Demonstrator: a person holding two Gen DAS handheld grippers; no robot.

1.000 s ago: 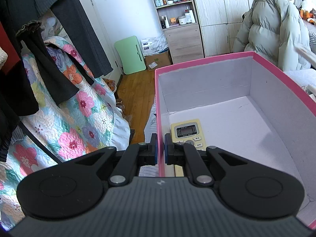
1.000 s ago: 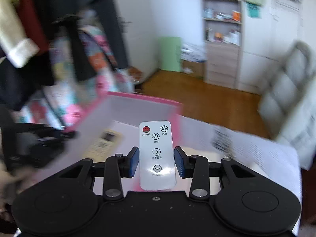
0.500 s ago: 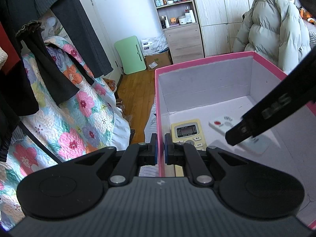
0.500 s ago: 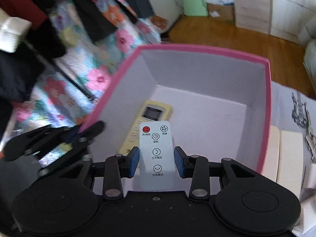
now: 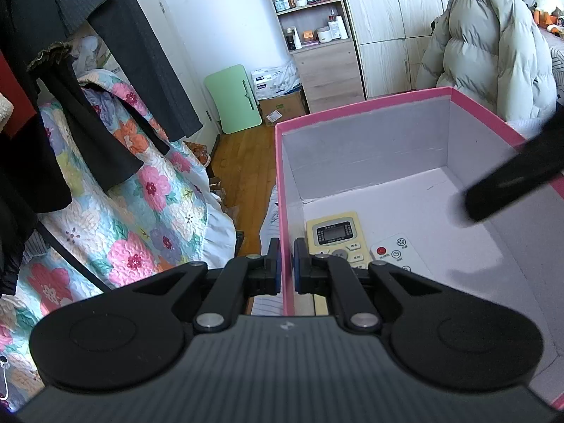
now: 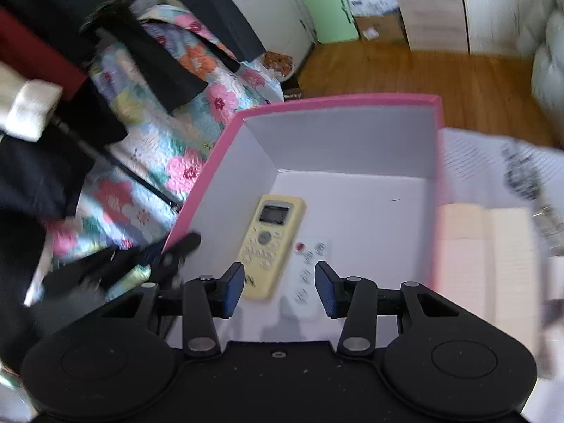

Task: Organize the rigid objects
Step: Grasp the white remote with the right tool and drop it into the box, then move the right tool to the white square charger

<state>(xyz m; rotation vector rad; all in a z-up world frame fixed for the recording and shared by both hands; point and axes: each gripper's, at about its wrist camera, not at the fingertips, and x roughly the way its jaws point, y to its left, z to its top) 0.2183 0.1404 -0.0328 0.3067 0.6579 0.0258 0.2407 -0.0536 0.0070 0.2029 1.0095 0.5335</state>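
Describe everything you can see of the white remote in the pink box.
The white remote is a slim, flat plastic rectangle with a red power button at its top and rows of round grey icon buttons below. It lies face up on the pink box floor, beside the yellow remote, lengthwise alongside it. The right gripper hangs open above, not gripping it.

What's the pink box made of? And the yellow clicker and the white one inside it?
The pink box looks like cardboard: thin, straight walls, matte pale lining, folded corner seams. The yellow remote seems hard plastic, smooth and slightly glossy, with a little glass-like screen and probably rubbery buttons. The white remote looks like thin, smooth plastic with flat printed buttons.
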